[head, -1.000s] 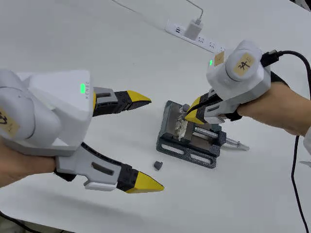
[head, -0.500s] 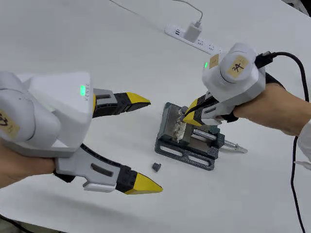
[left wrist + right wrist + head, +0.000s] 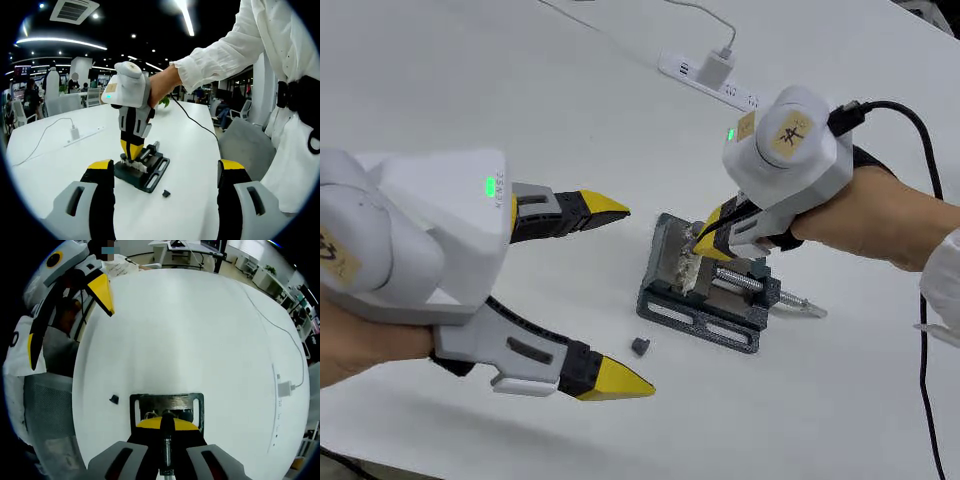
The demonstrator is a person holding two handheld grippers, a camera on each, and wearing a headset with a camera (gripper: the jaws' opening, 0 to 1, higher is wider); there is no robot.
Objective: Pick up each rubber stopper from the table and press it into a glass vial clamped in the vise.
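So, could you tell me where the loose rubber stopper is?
In the head view, the stopper lies on the table near the vise, toward the left gripper.

- grippers: two counted, the left gripper [image 3: 632, 295] and the right gripper [image 3: 705, 240].
- vise [image 3: 700, 318]: one.
- rubber stopper [image 3: 640, 346]: one counted loose on the table [image 3: 470, 90], at 7 o'clock from the vise.
- dark piece [image 3: 167, 422]: one, pinched at the right gripper's tips; kind not resolved.
- vials [image 3: 687, 268]: number not resolved.
- power strip [image 3: 705, 82]: one, at 12 o'clock from the vise.
- charger [image 3: 715, 66]: one, plugged into it.
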